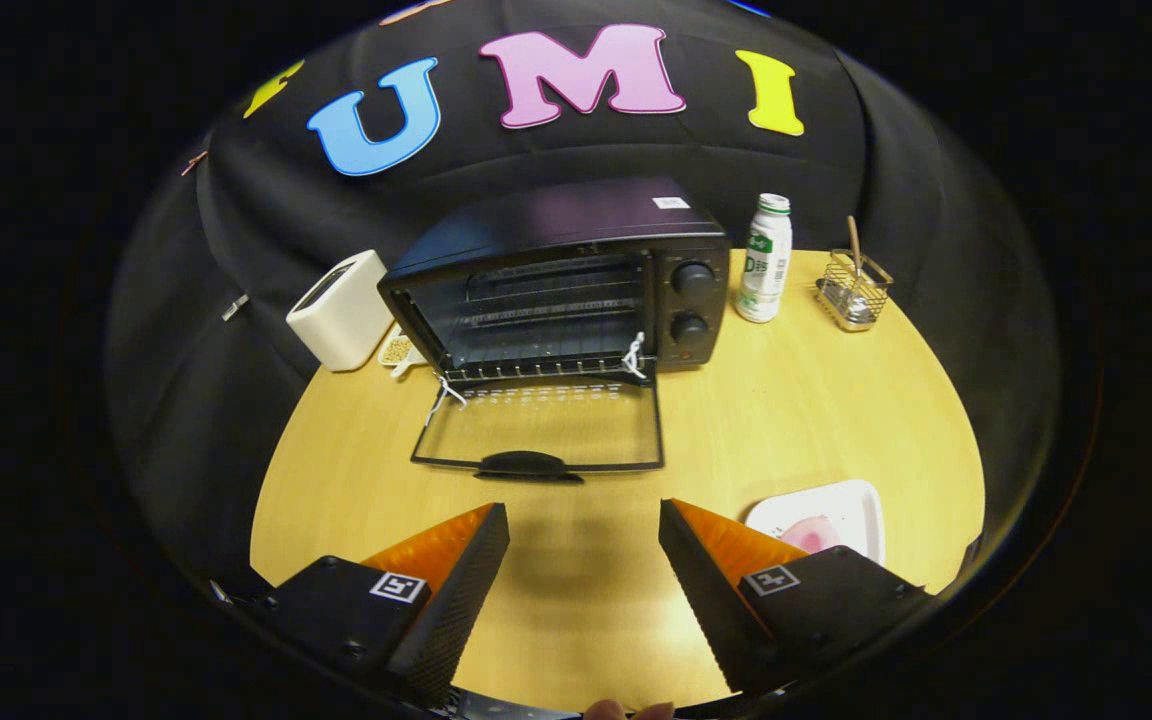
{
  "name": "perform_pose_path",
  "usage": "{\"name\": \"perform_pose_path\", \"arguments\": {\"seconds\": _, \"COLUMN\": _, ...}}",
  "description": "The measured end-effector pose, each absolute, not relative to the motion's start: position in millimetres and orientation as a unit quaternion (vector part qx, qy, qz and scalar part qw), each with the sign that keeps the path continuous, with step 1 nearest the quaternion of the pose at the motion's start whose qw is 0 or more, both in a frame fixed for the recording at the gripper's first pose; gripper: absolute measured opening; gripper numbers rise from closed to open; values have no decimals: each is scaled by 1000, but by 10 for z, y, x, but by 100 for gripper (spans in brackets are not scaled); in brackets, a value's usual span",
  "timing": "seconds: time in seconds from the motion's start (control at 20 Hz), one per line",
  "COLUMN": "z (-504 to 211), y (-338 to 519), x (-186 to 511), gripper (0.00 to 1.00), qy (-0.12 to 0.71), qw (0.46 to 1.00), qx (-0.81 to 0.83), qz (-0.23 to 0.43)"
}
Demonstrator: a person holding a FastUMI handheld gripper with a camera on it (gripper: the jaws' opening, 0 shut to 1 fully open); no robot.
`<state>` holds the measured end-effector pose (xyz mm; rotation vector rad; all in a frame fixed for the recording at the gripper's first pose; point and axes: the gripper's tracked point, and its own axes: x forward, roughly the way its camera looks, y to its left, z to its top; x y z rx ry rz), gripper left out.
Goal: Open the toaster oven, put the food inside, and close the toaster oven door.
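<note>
A black toaster oven (576, 275) stands at the back of the wooden table (786, 420), two knobs on its right side. Its glass door (541, 428) is swung fully down and lies flat on the table, the handle nearest me. The wire rack inside looks bare. A pink piece of food (812, 532) lies on a white plate (854, 505) just beyond my right finger. My gripper (584, 550) hovers over the table short of the door handle, open, with nothing between its fingers.
A white toaster (341, 310) stands left of the oven, with a small dish (398, 350) tucked between them. A white bottle (766, 258) and a wire basket (854, 288) holding a stick stand to the oven's right.
</note>
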<state>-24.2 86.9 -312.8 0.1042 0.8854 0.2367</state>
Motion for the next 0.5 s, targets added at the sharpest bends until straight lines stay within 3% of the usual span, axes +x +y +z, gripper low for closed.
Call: {"name": "perform_pose_path", "arguments": {"seconds": 0.5, "z": -3410, "y": -839, "x": -364, "gripper": 99, "qy": 544, "qw": 833, "qx": 37, "qz": 98}}
